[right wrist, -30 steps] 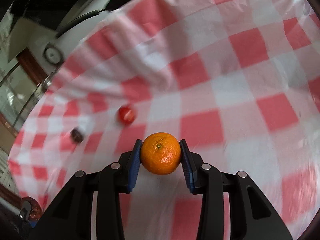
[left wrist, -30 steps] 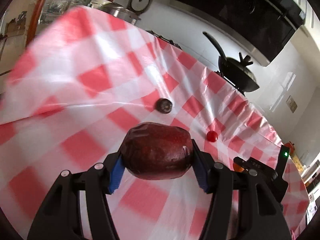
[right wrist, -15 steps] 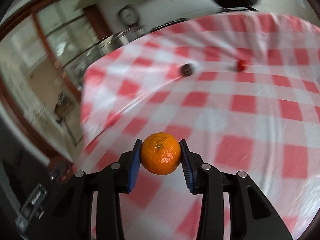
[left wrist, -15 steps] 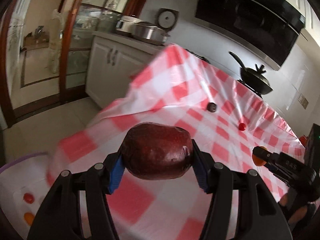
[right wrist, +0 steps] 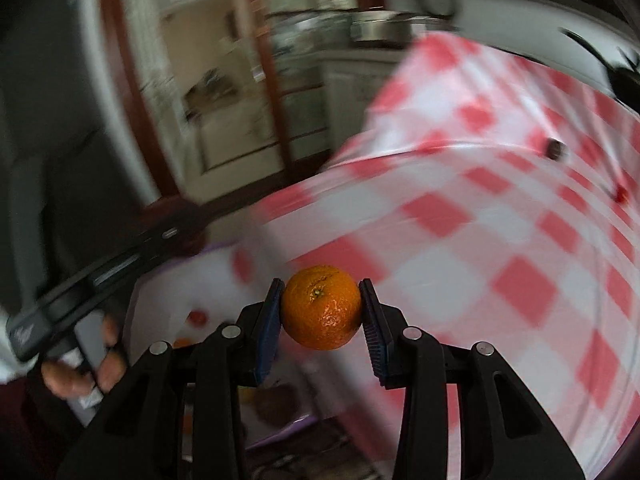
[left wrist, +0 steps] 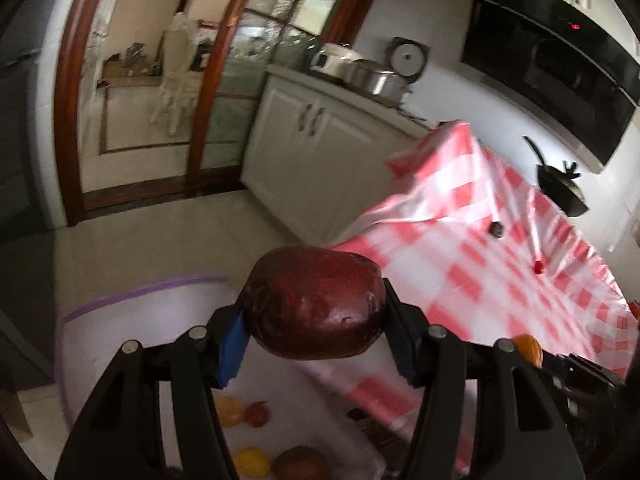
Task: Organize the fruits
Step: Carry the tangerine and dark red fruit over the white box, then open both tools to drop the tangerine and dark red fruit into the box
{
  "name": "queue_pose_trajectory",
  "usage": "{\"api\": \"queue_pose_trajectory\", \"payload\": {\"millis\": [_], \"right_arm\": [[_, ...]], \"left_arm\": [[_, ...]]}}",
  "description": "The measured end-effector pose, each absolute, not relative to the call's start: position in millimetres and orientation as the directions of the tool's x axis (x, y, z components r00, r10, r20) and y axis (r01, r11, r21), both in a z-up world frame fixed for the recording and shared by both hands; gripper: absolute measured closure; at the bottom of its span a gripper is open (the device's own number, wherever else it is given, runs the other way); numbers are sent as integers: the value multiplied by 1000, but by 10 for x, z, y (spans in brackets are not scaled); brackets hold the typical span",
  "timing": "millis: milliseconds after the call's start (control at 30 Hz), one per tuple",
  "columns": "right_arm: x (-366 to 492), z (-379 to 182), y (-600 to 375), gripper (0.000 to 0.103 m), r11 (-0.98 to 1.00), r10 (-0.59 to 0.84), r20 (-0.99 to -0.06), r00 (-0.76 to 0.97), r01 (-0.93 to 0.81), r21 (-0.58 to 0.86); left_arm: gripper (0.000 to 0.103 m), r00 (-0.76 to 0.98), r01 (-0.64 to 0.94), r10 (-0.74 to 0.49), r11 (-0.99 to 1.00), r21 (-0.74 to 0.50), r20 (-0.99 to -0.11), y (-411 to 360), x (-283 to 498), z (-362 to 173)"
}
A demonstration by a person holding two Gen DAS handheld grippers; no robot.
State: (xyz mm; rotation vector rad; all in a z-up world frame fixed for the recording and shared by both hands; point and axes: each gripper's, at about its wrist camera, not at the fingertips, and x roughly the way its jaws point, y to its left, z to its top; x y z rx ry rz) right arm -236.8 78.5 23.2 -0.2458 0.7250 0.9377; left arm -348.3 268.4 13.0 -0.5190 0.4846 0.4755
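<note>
- Fruits are in both grippers: the left gripper (left wrist: pixel 314 330) is clamped on a large, dark red, glossy apple-like fruit (left wrist: pixel 316 302), its blue pads pressing the two sides.
- The right gripper (right wrist: pixel 322 312) is clamped on a small round orange mandarin (right wrist: pixel 322 307), stem end facing the camera.
- Below and in front of both grippers lies a white bin with a lilac rim (left wrist: pixel 140 292), beside the edge of the table under the red-and-white checked plastic cloth (left wrist: pixel 500 248).
- Several small fruits already lie in the bin: a yellow one (left wrist: pixel 250 460), a red one (left wrist: pixel 257 414) and a brownish one (left wrist: pixel 298 462).
- The relation that matters: the bin sits lower than both held fruits and toward the left of the table edge. The left gripper looks nearer, hanging about over the bin's interior, so the dark fruit would likely drop first.
- From the right wrist view the mandarin appears above the line where cloth meets bin, so it probably needs a little more travel leftward.
- Two fruits remain on the cloth, well apart from both grippers: a small dark round one (left wrist: pixel 497 229) and a small red one (left wrist: pixel 538 267).
- The person's left hand (right wrist: pixel 82 356) shows on its gripper's handle.
</note>
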Motion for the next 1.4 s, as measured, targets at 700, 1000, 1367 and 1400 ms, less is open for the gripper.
{"api": "queue_pose_trajectory", "payload": {"millis": [700,1000,1367,1400], "right_arm": [[-3255,-1113,1668,65,250,411,-897,164,-966,-62],[-3172,-1418,1808,65,235,323,-938,123,-971,-46],[-3191,-1452,1820,52,222,307,-945,110,-974,-41],[-3196,-1454,1827,47,221,313,-944,108,-975,-38]], "left_arm": [[43,506,-754,250,592,-283,-826,3183,-4024,-1227],[43,484,-768,250,582,-269,-839,3206,-3989,-1258],[37,459,-798,260,541,-266,-849,3231,-4002,-1271],[33,470,-795,261,540,-276,-843,3237,-4007,-1262]]}}
